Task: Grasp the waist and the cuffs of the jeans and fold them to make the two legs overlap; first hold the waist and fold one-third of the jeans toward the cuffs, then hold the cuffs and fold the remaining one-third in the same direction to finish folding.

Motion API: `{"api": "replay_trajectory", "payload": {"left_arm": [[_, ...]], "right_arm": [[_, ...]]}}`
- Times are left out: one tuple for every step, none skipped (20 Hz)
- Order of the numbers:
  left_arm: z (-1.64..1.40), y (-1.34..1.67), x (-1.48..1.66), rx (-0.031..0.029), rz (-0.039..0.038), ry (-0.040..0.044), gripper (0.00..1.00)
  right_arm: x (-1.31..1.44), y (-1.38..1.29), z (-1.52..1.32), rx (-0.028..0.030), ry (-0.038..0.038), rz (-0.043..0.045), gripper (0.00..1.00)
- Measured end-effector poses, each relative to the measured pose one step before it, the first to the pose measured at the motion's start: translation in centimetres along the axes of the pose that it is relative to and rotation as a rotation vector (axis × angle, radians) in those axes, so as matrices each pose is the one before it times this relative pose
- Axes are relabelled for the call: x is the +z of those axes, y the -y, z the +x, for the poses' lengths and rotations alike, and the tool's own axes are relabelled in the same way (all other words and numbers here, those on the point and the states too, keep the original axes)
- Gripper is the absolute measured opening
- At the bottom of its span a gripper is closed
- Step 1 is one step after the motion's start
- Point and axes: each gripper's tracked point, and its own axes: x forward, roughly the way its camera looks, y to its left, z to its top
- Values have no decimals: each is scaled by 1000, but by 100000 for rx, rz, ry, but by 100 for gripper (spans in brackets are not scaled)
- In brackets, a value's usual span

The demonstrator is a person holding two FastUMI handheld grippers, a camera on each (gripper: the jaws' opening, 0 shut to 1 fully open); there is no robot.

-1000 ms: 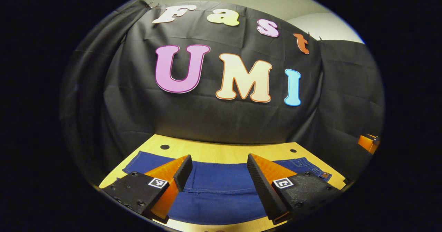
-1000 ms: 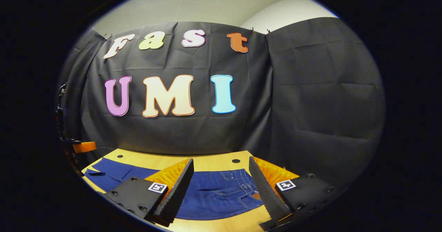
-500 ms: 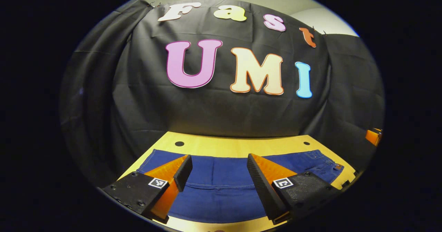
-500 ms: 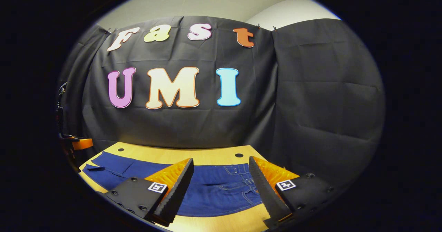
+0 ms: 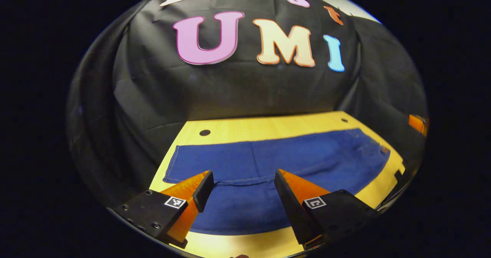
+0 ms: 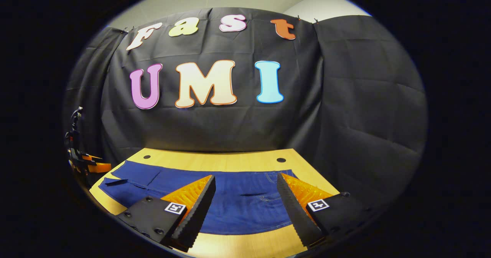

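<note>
While the jeans (image 5: 268, 162) lie flat along the wooden table (image 5: 268, 121), spanning most of its length between front and back edges, the left gripper (image 5: 241, 185) hangs above their near edge, fingers spread, empty. The right gripper (image 6: 245, 191) is likewise spread, empty, above the jeans toward the table's right end.

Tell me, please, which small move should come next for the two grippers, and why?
Probably lower both toward the near edge of the jeans. The jeans lie flat and unfolded on the table, and the left gripper and the right gripper both hover open above the cloth, holding nothing.
</note>
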Motion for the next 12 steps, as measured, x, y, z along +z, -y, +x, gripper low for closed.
{"api": "replay_trajectory", "payload": {"left_arm": [[-258,-555,-1235,-2693,5310,-3884,95],[-171,-90,-1138,-3196,5002,-3245,95],[-126,252,-1400,-4207,4557,-4444,96],[-142,558,-1199,-5006,3910,-3926,96],[178,759,-1040,-5138,4018,-4451,98],[163,775,-1154,-5023,4390,-4836,98],[345,555,-1503,-4671,5206,-5098,96],[366,355,-1596,-3003,6326,-6604,96],[585,-269,-1709,-1890,6602,-6999,96],[439,-210,-1481,-1013,5881,-6416,95],[860,-250,-1383,-956,4083,-5631,95],[428,73,-1131,-1322,2530,-4669,95]], "right_arm": [[-258,-55,53,182,-938,-1181,99],[-292,-150,49,350,-958,-1281,99],[-359,-143,102,527,-1298,-919,96],[-343,-250,56,775,-1169,-360,96],[-222,-259,81,886,-873,124,99],[-106,-199,26,854,-832,307,99],[-147,-219,183,654,-683,181,99],[-187,-148,86,560,-542,-192,99],[7,-98,47,444,-260,-681,99],[-216,46,33,105,-303,-1325,99],[-243,45,34,-97,-448,-1767,99],[-330,40,-13,-135,-756,-1769,99]]}}
